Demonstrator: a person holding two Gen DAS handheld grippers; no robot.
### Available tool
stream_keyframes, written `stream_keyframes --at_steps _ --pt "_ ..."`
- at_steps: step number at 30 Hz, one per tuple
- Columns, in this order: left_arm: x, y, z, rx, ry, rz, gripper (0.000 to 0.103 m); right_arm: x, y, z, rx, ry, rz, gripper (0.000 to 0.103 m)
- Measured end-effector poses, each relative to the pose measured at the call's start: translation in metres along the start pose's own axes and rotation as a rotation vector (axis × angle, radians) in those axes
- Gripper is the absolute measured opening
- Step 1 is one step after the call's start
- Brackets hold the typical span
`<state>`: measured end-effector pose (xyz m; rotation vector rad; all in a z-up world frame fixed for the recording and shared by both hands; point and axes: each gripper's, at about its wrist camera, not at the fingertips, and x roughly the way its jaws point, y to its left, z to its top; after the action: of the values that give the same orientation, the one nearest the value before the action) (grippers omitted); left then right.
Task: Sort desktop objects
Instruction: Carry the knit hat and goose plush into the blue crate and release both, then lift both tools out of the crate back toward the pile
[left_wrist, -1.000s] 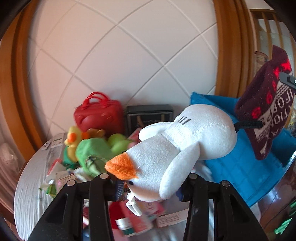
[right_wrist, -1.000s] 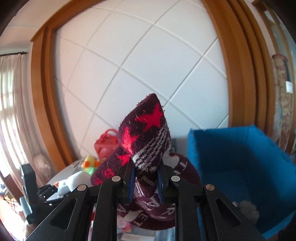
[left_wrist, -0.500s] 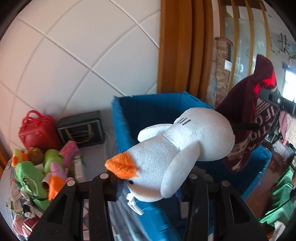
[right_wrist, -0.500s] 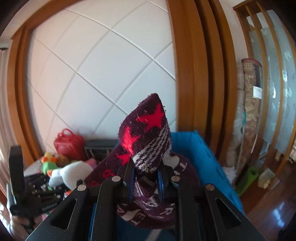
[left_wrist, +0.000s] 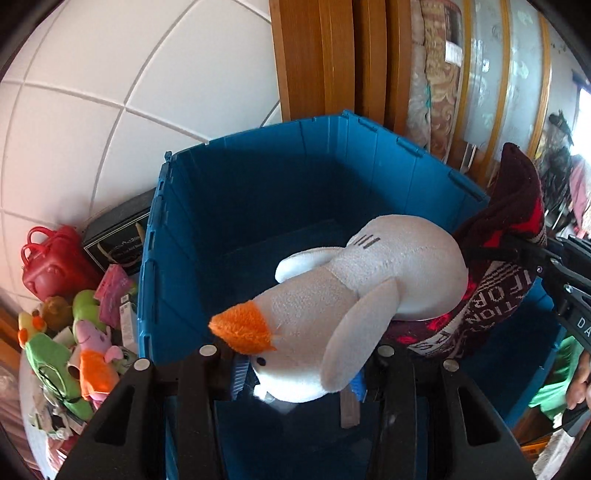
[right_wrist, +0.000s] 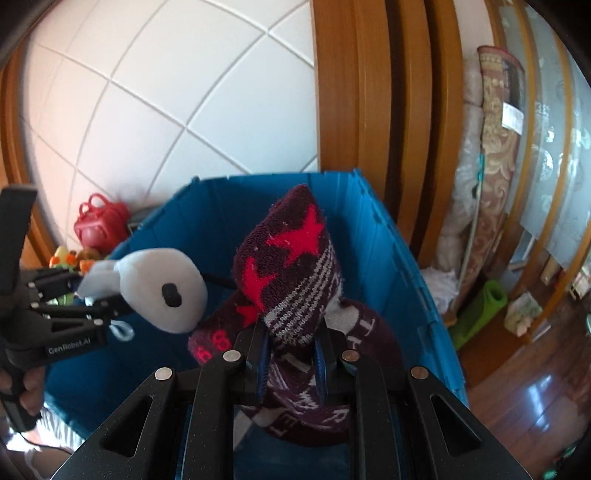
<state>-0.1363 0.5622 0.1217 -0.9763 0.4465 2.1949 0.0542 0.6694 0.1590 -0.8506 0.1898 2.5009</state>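
Observation:
My left gripper (left_wrist: 297, 373) is shut on a white plush goose (left_wrist: 354, 299) with an orange beak and holds it over the open blue bin (left_wrist: 258, 192). My right gripper (right_wrist: 291, 358) is shut on a dark maroon knit hat (right_wrist: 291, 266) with red stars and holds it over the same bin (right_wrist: 391, 236). The hat (left_wrist: 513, 229) hangs just right of the goose in the left wrist view. The goose (right_wrist: 159, 288) and left gripper (right_wrist: 66, 306) show at the left of the right wrist view. The two items are close or touching.
A pile of toys lies left of the bin: a red handbag (left_wrist: 51, 258), a green plush (left_wrist: 55, 365), a pink pig (left_wrist: 96, 354). A black box (left_wrist: 118, 240) stands behind them. A wooden frame, rolled rugs (right_wrist: 491, 155) and a wood floor lie to the right.
Both grippers swung right, from above the toy pile to over the blue bin, and tilted down toward its inside. Both kept their hold.

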Motion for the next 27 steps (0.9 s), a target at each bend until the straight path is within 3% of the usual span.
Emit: stream_keyframes --at_steps 7,13,16,17,20,23,25,27 --pt "0.015 0.0 0.005 -0.005 0.063 -0.004 0.042 0.021 -0.003 0.001 -0.041 0.046 -0.026 0.02" --pt "0.019 -0.001 0.008 -0.01 0.077 0.038 0.043 0.029 -0.011 0.003 -0.054 0.069 -0.043 0.021" --pt "0.021 -0.002 0.007 -0.01 0.1 0.071 0.046 0.028 -0.011 0.004 -0.078 0.072 -0.061 0.027" --pt "0.021 -0.001 0.007 -0.01 0.102 0.076 0.053 0.027 -0.01 0.004 -0.089 0.071 -0.069 0.029" --pt "0.016 0.001 0.004 -0.013 0.08 0.068 0.08 0.023 -0.006 0.003 -0.119 0.052 -0.097 0.047" --pt "0.009 0.007 0.001 -0.016 0.064 0.059 0.081 0.015 -0.002 0.003 -0.139 0.021 -0.118 0.073" --pt "0.002 0.012 -0.001 -0.02 0.052 0.05 0.081 0.009 0.001 0.002 -0.145 -0.001 -0.132 0.095" --pt "-0.004 0.015 -0.002 -0.014 0.029 0.054 0.081 0.002 0.004 0.001 -0.156 -0.027 -0.149 0.103"
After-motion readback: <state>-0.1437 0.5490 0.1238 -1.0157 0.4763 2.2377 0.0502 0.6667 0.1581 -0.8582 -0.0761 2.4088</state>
